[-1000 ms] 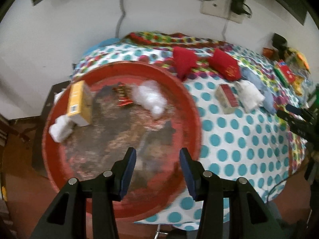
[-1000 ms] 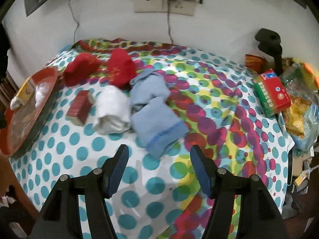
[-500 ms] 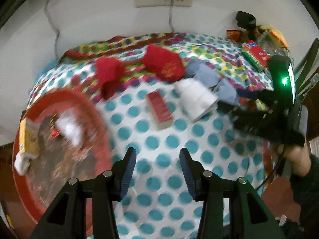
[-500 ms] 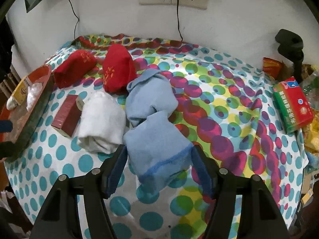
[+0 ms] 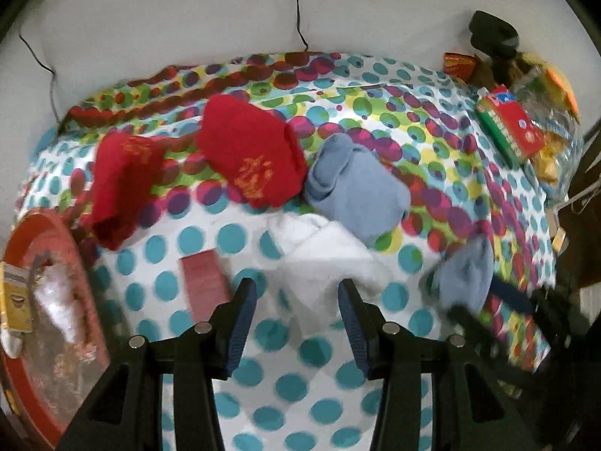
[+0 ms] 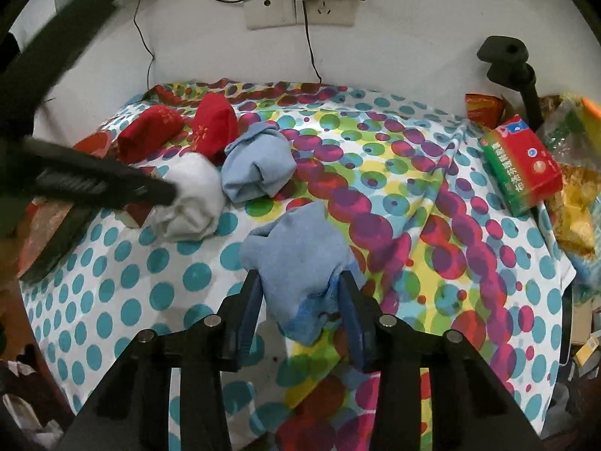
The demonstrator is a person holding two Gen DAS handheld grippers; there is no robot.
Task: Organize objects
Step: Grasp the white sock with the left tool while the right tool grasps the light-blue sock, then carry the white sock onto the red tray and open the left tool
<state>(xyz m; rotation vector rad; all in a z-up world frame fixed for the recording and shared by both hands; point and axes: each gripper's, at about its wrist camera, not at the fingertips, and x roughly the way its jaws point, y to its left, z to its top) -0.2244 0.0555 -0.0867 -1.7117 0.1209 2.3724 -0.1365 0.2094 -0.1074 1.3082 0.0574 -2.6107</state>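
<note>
A white wall with a power socket [image 6: 300, 9] backs a table under a dotted cloth [image 6: 413, 225], strewn with rolled socks and small boxes. The right gripper [image 6: 300, 300] has its jaws closing around the near blue sock [image 6: 296, 259]; the fabric bunches between them and the pads look to be meeting its sides, so the step in hand appears to be the pick-up of this sock. The second blue sock [image 6: 257, 167] lies well beyond the jaws and a little left, with the white sock [image 6: 193, 195] further left and two red socks [image 6: 188, 131] behind that. The left gripper [image 5: 296, 319] hangs over the white sock [image 5: 326, 263], jaws fairly wide and pressing on nothing; a dark red box [image 5: 204, 278] sits just outside its left jaw, and the red tray [image 5: 49, 233] well off to that side. The next move likely calls for a firm pinch before lifting, since soft cloth can slip, then carrying the blue sock to its mate; the left jaws would need to come down and straddle the white roll.
</note>
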